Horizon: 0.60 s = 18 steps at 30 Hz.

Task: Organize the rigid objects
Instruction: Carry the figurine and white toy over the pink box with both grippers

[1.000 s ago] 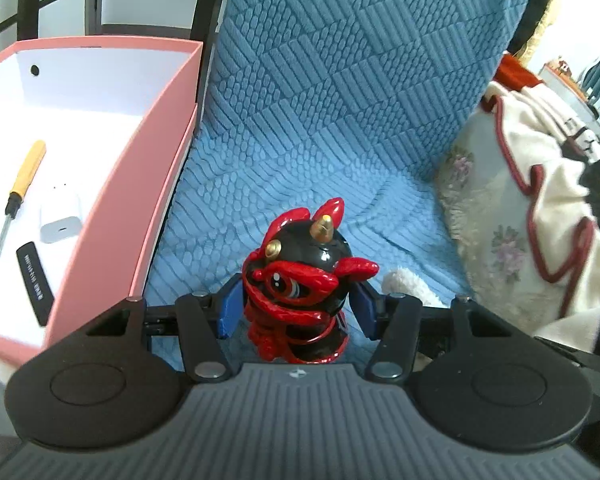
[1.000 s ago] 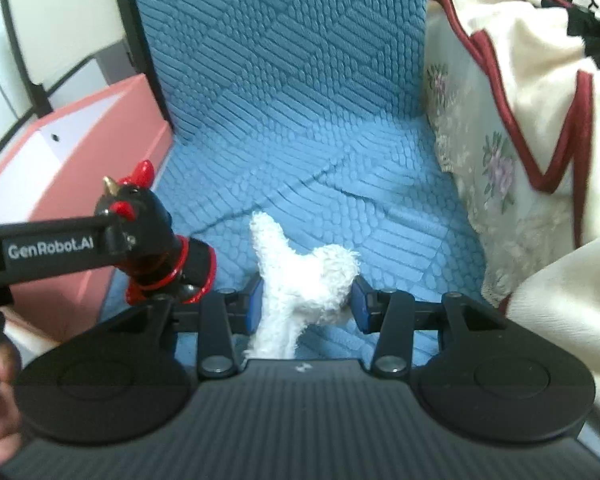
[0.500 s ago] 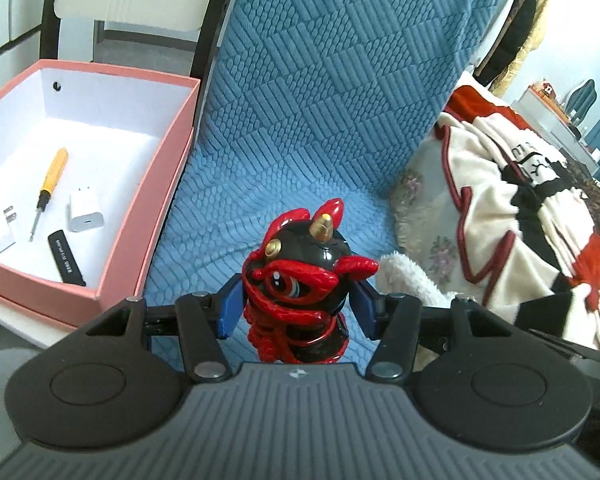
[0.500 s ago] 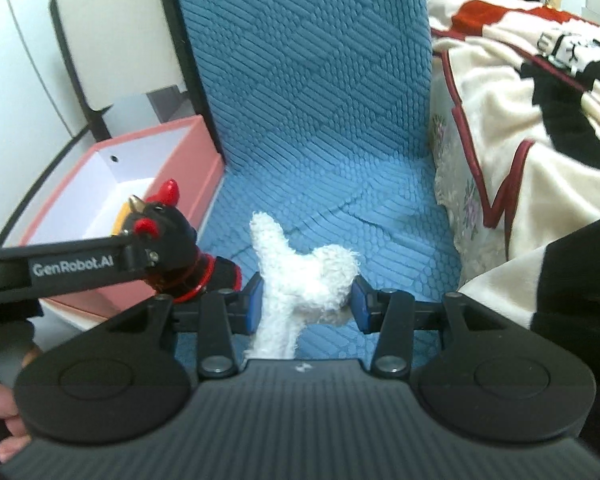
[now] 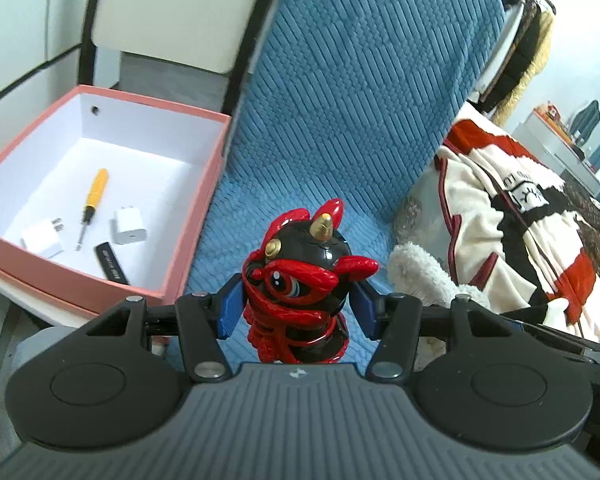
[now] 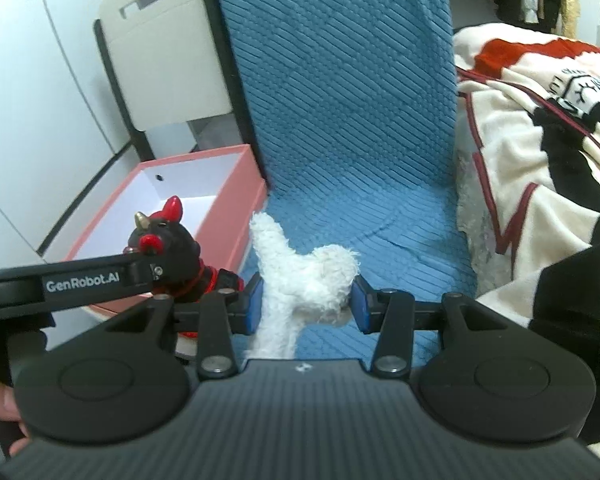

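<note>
White lettering reading "GenRobot.AI" runs along the black side arm of the left hand-held gripper [image 6: 204, 280], seen in the right wrist view. The black stick [image 5: 112, 266] lying in the pink box [image 5: 188, 240] carries small white print, too small to read. The blanket [image 5: 520, 196] bears a black-and-white emblem with unreadable characters.

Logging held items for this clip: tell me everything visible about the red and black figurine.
The figurine is a glossy, hard-looking toy: round black head, red horns and fins, gold horn tip and stud, one big red-rimmed eye, red coils around its body. It stands upright, clamped at both sides between the left gripper pads, lifted above the blue cushion.
</note>
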Motion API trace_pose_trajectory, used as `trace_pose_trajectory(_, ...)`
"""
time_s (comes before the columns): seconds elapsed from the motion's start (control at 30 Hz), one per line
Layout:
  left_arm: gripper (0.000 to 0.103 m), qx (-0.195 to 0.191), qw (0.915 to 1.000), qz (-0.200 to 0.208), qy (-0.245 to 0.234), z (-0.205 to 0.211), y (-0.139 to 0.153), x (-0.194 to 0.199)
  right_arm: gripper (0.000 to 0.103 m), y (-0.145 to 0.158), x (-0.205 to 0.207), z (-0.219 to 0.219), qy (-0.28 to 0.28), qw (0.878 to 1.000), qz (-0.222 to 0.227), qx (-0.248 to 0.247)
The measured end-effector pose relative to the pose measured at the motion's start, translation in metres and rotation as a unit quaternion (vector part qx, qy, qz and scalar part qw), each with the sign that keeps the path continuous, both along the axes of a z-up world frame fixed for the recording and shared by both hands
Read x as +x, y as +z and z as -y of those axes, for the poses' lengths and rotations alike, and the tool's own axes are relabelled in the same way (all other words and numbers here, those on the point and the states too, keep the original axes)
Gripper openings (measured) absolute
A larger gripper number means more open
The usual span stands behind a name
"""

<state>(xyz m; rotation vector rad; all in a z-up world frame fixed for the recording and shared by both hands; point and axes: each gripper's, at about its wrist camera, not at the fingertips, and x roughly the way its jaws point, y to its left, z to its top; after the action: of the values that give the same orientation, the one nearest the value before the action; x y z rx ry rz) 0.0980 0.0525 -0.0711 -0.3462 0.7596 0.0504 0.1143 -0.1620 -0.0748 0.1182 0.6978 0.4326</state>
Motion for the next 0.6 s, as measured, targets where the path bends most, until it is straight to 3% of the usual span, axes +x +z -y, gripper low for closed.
trace_pose_trajectory(0.33, 0.062, 0.005, 0.9988, 0.014, 0.047, -0.042, 0.024, -0.040, 0.047, 0.011, -0.023, -0.049, 0.066, 0.998, 0.010, 0.007)
trace_pose_trajectory(0.6, 0.062, 0.002, 0.9953, 0.015, 0.095, -0.083, 0.023, -0.062, 0.047, 0.016, -0.029, -0.095, 0.119, 0.993, 0.011, 0.000)
